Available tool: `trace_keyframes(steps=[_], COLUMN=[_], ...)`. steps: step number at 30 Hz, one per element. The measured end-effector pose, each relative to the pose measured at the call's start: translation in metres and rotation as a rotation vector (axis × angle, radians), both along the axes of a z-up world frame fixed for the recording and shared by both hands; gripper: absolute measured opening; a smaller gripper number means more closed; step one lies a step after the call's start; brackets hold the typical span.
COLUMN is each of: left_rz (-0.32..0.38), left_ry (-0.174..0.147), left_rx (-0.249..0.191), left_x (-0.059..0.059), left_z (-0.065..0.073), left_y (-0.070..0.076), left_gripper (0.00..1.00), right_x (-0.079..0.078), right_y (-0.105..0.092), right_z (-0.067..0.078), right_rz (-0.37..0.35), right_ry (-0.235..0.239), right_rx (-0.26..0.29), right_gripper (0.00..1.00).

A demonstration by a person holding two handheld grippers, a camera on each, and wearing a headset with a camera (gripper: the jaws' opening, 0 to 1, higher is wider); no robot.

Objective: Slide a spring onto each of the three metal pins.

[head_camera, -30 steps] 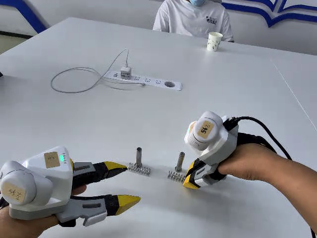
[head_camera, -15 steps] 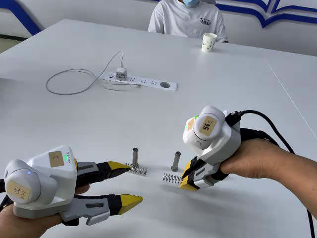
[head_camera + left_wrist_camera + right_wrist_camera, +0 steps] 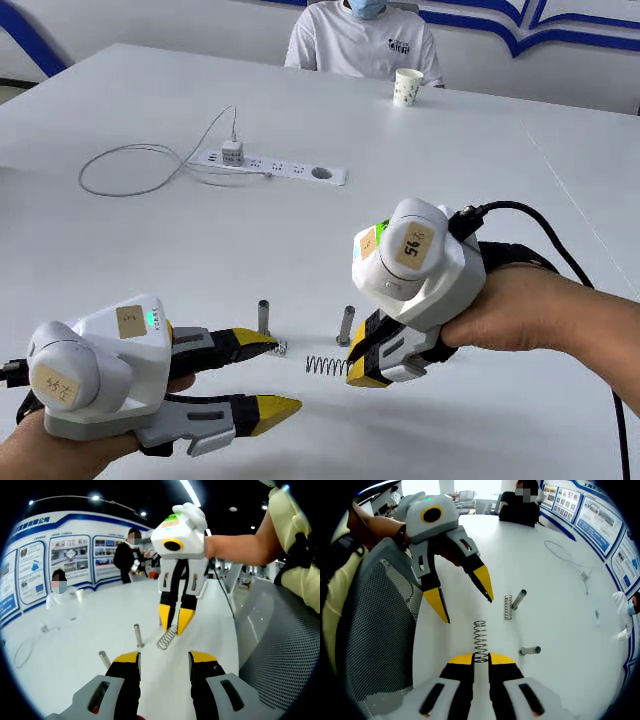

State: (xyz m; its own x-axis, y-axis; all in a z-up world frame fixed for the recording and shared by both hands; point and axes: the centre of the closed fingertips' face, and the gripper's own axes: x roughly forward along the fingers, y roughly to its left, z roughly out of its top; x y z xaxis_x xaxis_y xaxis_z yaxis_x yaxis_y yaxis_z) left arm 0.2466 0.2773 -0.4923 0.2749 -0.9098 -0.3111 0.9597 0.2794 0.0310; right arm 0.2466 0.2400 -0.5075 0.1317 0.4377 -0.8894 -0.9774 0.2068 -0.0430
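At a white table [image 3: 450,170], the left gripper [image 3: 283,376] hovers low at the near left, its yellow-tipped jaws spread apart and gripping nothing. Just beyond its upper jaw stands the left pin [image 3: 264,316], upright on the tabletop, with a loose spring [image 3: 281,348] lying at its foot, beside the pin rather than on it. A little to the right stands the right pin [image 3: 346,325], also upright and bare. In front of it, the held spring [image 3: 325,365] juts out leftward from the right gripper [image 3: 362,368], whose jaws are clamped on one end of the coil. Whether the free end touches the table cannot be told.

The right gripper view looks straight along the held spring [image 3: 480,637] toward the splayed left gripper [image 3: 467,605], with the loose spring [image 3: 508,606] just beside the left pin [image 3: 518,599].

Farther back, from left to right, a looped cable [image 3: 130,165] runs to a power strip [image 3: 270,167], a seated person [image 3: 360,45] faces the work, and a paper cup [image 3: 406,87] stands near the far edge.
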Motion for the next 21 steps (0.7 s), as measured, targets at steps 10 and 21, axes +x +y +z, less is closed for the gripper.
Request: trace_keyframes(steps=[10,21], left_rz=[-0.04,-0.074], left_ry=[-0.009,-0.018], left_rx=[-0.004,-0.005], left_x=[-0.006,-0.011], left_z=[0.001,0.002], left_y=[-0.007,-0.012], left_gripper=[0.32,0.21], right_x=[-0.007,-0.013], right_y=[0.012,0.018], right_z=[0.004,0.006], right_rz=[0.085,0.151], right_ry=[-0.02,-0.033], right_rx=[0.008,0.014], right_gripper=[0.12,0.12])
